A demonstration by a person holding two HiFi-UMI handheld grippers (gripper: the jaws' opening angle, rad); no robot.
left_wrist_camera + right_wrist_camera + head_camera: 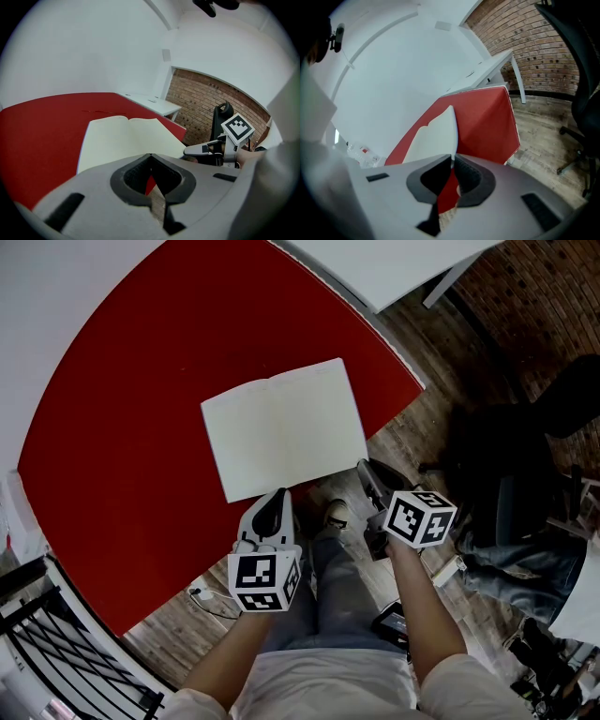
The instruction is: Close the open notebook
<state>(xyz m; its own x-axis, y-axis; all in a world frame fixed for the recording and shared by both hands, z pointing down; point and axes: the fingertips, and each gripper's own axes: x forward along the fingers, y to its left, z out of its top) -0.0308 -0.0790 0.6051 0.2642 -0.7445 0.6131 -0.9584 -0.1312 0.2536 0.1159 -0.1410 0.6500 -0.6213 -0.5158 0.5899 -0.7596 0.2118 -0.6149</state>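
Nearest the person, the left gripper (278, 495) hangs over the floor (412, 442) just short of the table (112, 427), its jaws closed tip to tip with nothing between them, so it plays no part yet. Beside it the right gripper (364, 468) reaches the notebook (286, 427) at its near right corner. In the right gripper view the jaws stand almost together, and the pale edge of the notebook (436, 136) runs straight into the narrow slit at the tips of the right gripper (453, 157), which reads as a pinch on that corner. Beyond the grippers the notebook lies fully open and flat on the red table, near its front edge, both blank pages up and the spine fold running away from the person. So closing has hardly begun: a hold seems taken, but nothing is lifted, and the whole fold-over of the right half onto the left is left to do. Whether the jaws hold one page, several, or the cover too cannot be told, since the covers lie hidden under the pages. The left gripper view has its own body covering the notebook's near edge (126, 136)
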